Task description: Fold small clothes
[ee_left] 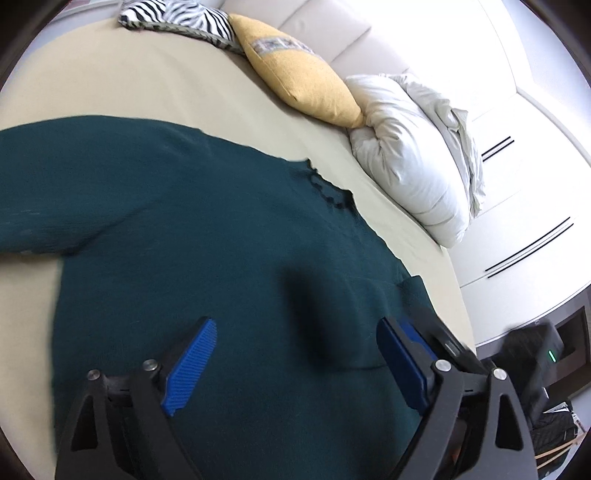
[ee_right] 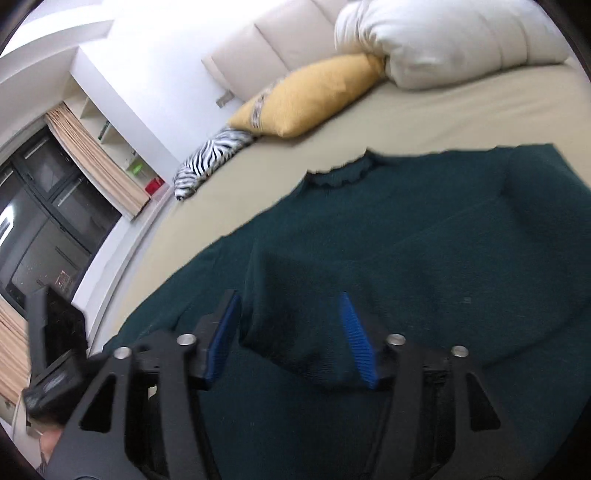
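A dark green knit sweater (ee_left: 207,236) is spread on the beige bedsheet (ee_left: 147,92), frilled collar (ee_right: 343,177) toward 12 o'clock. The left gripper (ee_left: 295,354) is held over it at 6 o'clock, jaws spread wide — nothing gripped. The right gripper (ee_right: 291,332) is seen partly open; a fold of the knit lies between its blue pads (ee_right: 358,343), unpinched. A mustard cushion (ee_left: 295,74), zebra-print pillow (ee_left: 177,16) and white duvet (ee_left: 413,155) are lined up beyond.
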A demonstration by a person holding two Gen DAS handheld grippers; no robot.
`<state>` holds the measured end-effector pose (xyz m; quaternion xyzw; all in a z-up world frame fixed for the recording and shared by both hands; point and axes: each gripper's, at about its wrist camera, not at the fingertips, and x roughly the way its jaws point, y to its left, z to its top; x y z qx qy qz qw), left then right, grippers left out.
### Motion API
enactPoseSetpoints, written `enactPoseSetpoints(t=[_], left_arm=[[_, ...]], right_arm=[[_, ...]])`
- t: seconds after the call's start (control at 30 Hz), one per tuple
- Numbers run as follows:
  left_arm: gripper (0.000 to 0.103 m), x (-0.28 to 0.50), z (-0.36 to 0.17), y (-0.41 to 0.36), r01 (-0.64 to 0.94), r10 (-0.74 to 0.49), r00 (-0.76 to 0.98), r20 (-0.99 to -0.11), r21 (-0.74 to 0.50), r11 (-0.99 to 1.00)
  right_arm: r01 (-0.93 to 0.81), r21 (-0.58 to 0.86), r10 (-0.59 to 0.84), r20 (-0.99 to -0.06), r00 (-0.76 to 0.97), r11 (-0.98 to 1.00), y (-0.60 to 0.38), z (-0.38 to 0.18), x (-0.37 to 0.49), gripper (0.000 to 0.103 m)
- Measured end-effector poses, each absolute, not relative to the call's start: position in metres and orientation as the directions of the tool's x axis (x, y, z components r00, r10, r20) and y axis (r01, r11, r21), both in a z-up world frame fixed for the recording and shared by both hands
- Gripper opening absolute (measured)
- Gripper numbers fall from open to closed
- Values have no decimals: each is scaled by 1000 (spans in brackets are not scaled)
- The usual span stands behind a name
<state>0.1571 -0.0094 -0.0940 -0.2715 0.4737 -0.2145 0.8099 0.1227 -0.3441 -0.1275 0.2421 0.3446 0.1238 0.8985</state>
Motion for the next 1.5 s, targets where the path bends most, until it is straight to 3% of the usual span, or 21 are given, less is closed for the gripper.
enactPoseSetpoints(t=[0.17, 0.23, 0.33, 0.37, 0.4, 0.57, 0.73, 0.83, 0.9, 0.97, 1.03, 1.2, 1.37, 1.5], left_arm=[[88, 182, -107, -60, 136, -582, 390, -714, -580, 803], [77, 192, -116, -73, 136, -568, 367, -737, -562, 816], [40, 199, -118, -85, 149, -523, 369, -768, -507, 849], [19, 203, -118, -90, 155, -509, 364, -780, -488, 859], [9, 205, -118, -93, 163, -500, 361, -787, -475, 865], [8, 218, -95, -95, 221, -490, 419, -765, -438, 872], [8, 230, -63, -85, 287, -524, 532, -665, -441, 851], [9, 236, -64, -75, 293, -508, 568, -648, -418, 860], [9, 241, -77, -70, 272, -497, 558, -665, -419, 866], [9, 245, -95, -63, 247, -483, 538, -691, -419, 874], [9, 245, -110, -58, 226, -475, 521, -709, -422, 878], [9, 237, -113, -56, 231, -493, 532, -689, -442, 867], [10, 246, -142, -58, 208, -488, 483, -727, -446, 871], [15, 249, -138, -54, 204, -491, 493, -718, -453, 868]], right_arm=[[-42, 418, 302, -578, 758, 907, -367, -90, 83, 59], [9, 383, 241, -598, 764, 924, -399, -88, 67, 59], [130, 392, 154, -614, 774, 911, -465, -91, 56, 59], [164, 412, 144, -620, 772, 896, -484, -92, 58, 59], [195, 447, 145, -620, 771, 873, -508, -97, 58, 59], [298, 547, 163, -642, 749, 782, -592, -125, 80, 59], [304, 596, 258, -675, 691, 744, -620, -157, 113, 58], [300, 585, 269, -690, 671, 753, -619, -168, 134, 56], [294, 570, 263, -698, 666, 767, -613, -169, 149, 46], [293, 528, 243, -725, 644, 797, -609, -172, 163, 21], [297, 495, 227, -748, 623, 817, -603, -176, 176, 8], [311, 477, 178, -734, 655, 822, -602, -167, 179, 6], [327, 497, 186, -733, 655, 804, -609, -189, 188, 4], [310, 511, 204, -721, 662, 802, -611, -189, 186, 5]])
